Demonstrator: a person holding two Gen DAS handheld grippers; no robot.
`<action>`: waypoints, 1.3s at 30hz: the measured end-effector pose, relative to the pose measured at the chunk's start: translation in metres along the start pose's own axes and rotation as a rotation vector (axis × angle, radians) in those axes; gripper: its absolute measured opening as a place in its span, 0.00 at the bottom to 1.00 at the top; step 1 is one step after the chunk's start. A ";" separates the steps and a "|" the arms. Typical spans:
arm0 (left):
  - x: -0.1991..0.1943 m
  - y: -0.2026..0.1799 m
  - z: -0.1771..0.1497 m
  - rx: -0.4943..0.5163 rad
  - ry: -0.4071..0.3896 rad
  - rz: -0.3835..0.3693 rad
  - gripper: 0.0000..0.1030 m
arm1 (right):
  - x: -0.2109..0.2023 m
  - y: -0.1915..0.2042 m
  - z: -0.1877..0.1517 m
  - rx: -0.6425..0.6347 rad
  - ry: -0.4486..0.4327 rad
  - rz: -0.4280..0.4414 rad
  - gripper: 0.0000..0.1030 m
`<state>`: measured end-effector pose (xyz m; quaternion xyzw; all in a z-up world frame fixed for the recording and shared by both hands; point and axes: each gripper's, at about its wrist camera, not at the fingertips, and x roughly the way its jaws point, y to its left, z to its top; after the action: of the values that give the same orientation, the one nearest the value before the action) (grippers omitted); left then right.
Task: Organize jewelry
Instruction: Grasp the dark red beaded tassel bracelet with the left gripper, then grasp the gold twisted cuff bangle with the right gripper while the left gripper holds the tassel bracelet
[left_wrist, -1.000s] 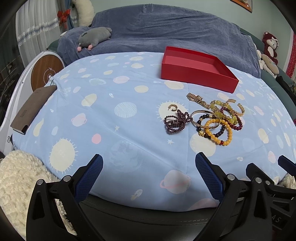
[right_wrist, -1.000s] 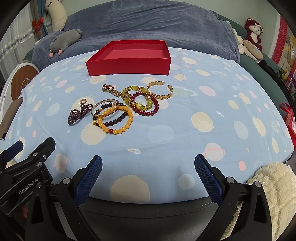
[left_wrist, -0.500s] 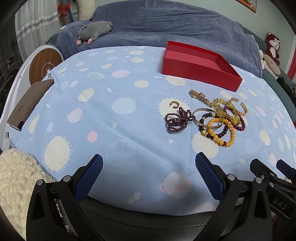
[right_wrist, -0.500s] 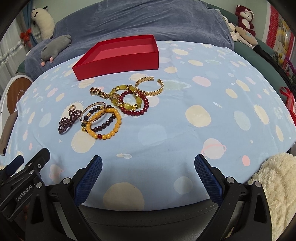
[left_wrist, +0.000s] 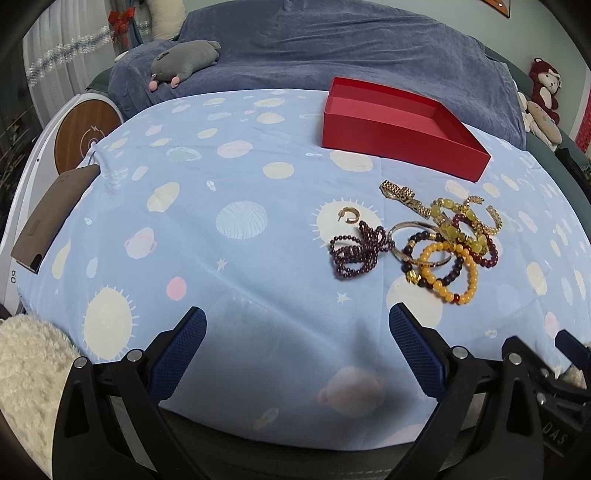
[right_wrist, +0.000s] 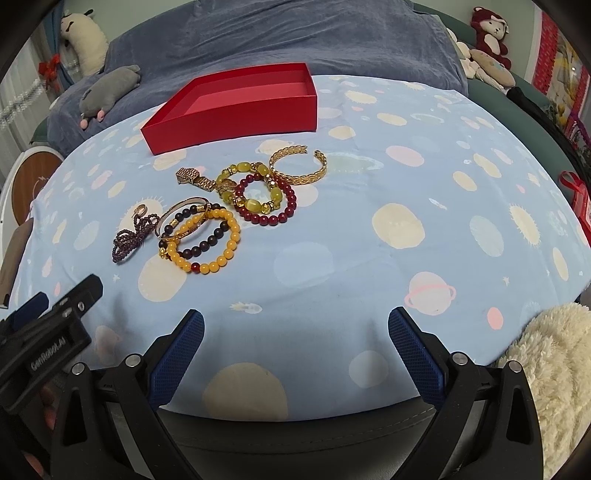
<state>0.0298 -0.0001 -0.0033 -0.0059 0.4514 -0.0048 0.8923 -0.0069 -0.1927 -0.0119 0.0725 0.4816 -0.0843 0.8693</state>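
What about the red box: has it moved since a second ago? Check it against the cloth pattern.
No. The red box sits by the same cream spots on the blue cloth; only the camera's view of it has shifted.

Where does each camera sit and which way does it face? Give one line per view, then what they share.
Left wrist: sits on the open left gripper, looking forward over the table; the jewelry pile lies to its right, and the right gripper edges in at lower right.
Right wrist: sits on the open right gripper; the pile lies left of center, and the left gripper shows at lower left.
Shared: red box, pile, blue tablecloth, grey plush toy.
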 end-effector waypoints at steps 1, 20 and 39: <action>0.002 0.001 0.003 -0.008 0.001 -0.010 0.88 | 0.001 0.000 0.000 0.002 0.002 -0.001 0.93; 0.052 -0.022 0.035 0.028 0.091 -0.186 0.16 | 0.010 0.005 0.020 -0.060 0.026 0.056 0.93; 0.038 0.010 0.025 -0.079 0.068 -0.163 0.11 | 0.086 -0.011 0.125 0.050 0.044 0.045 0.72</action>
<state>0.0727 0.0097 -0.0187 -0.0777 0.4796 -0.0596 0.8720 0.1391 -0.2355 -0.0195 0.1067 0.4966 -0.0751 0.8581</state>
